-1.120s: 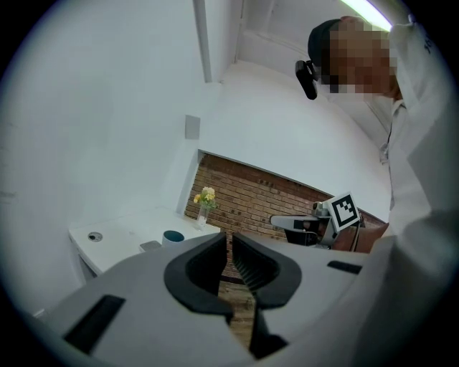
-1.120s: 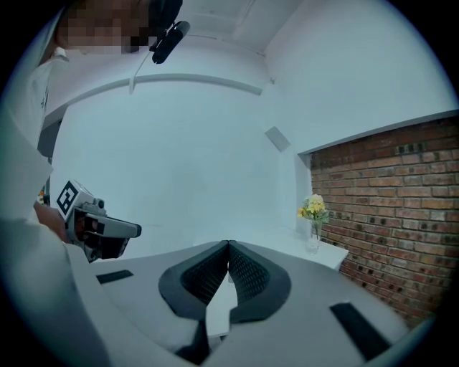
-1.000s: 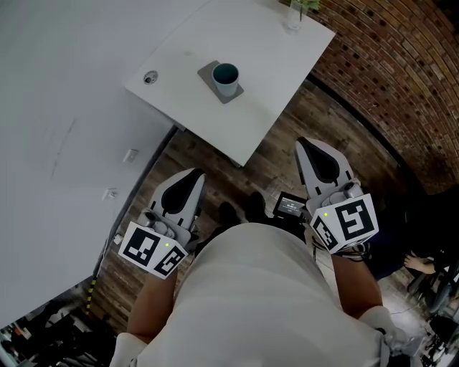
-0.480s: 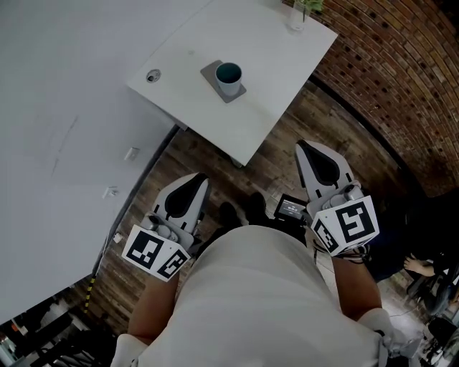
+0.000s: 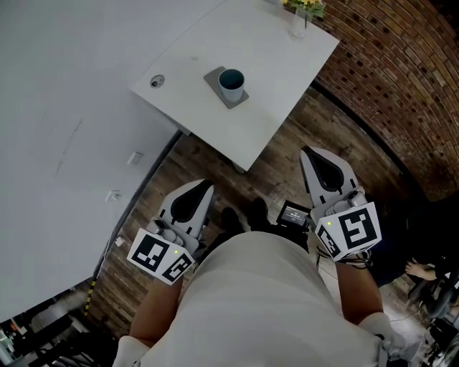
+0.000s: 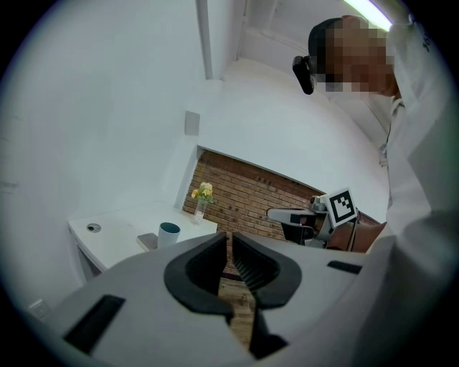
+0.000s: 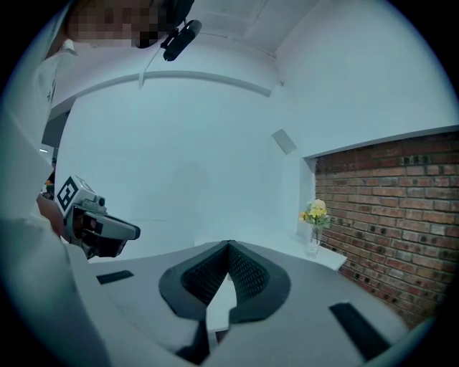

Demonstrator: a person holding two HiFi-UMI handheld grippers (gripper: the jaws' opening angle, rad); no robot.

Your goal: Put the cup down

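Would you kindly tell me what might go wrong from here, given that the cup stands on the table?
The cup already stands on its grey coaster, and both the left gripper and right gripper are shut and empty; reaching in with shut jaws might knock it over. The flower vase sits at the corner of the table, so a wide arm sweep could tip it off.
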